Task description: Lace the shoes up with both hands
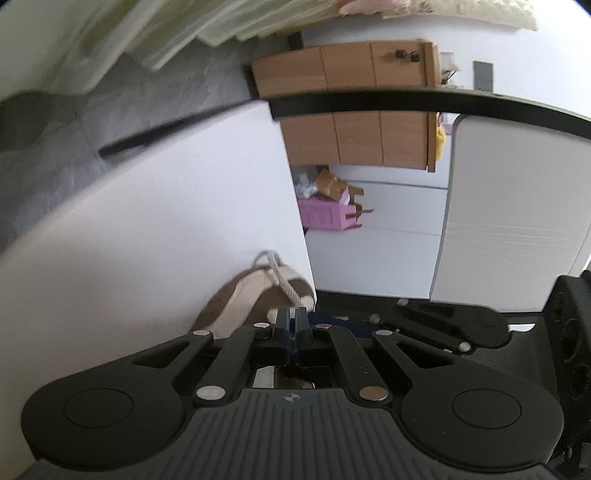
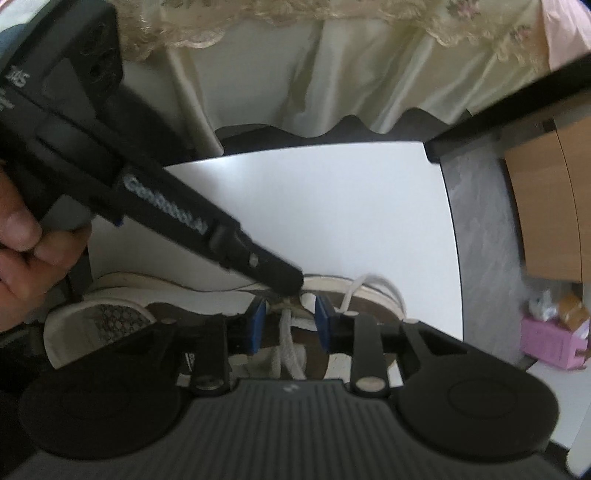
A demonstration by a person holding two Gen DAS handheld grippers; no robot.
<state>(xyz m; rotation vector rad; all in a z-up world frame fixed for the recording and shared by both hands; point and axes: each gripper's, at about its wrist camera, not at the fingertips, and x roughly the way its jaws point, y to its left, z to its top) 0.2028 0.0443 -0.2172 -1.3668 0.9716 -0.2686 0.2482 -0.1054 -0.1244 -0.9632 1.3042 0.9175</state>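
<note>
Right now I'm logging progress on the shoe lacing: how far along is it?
Partly done: white lace already runs across the shoe, with a loose loop near the toe. In hand: the left hand-held gripper is shut on the lace, and the right hand-held gripper is open astride a strand on the tongue. Left: I see no bow, so tightening and tying likely remain.

A lived-in room of a home, most likely a bedroom, is showing here. A lace-trimmed, flower-printed cloth (image 2: 332,14) is hanging in pale folds behind a white table (image 2: 332,206). A wooden cabinet (image 1: 354,107) with plain doors is standing against the white wall, and a pink cardboard box (image 1: 328,216) is sitting beside opened brown cartons (image 1: 332,184). Grey marbled tiles (image 1: 140,107) are covering the floor.
</note>
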